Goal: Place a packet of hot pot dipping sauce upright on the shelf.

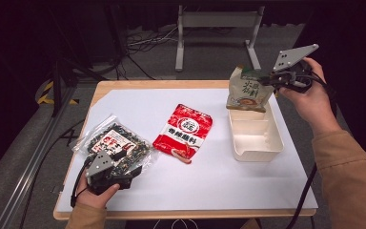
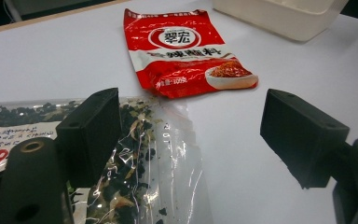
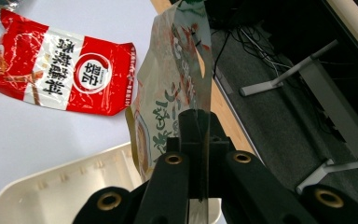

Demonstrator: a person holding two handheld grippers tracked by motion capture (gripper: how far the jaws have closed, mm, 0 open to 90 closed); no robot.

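At upper right, the right gripper (image 1: 268,79), clamping a pale pouch (image 1: 248,90), is hanging it over the cream bin (image 1: 257,143) for packing; the left gripper (image 2: 191,135) is waiting with jaws apart by the seaweed bag (image 1: 119,143).

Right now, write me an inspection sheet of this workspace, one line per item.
Surface: wooden table under a white sheet.
Job's things: green-and-beige pouch held above the far end of the cream bin; the bin's compartments look empty.
Clutter: red seasoning packet lying flat mid-sheet; clear bag of dark dried bits at the left.
Grippers: right gripper shut on the pouch's edge; left gripper open, jaws over the clear bag's edge.
Cables: one trailing from each gripper; a tangle on the floor.
Surroundings: dark room, grey metal frame beyond the table.
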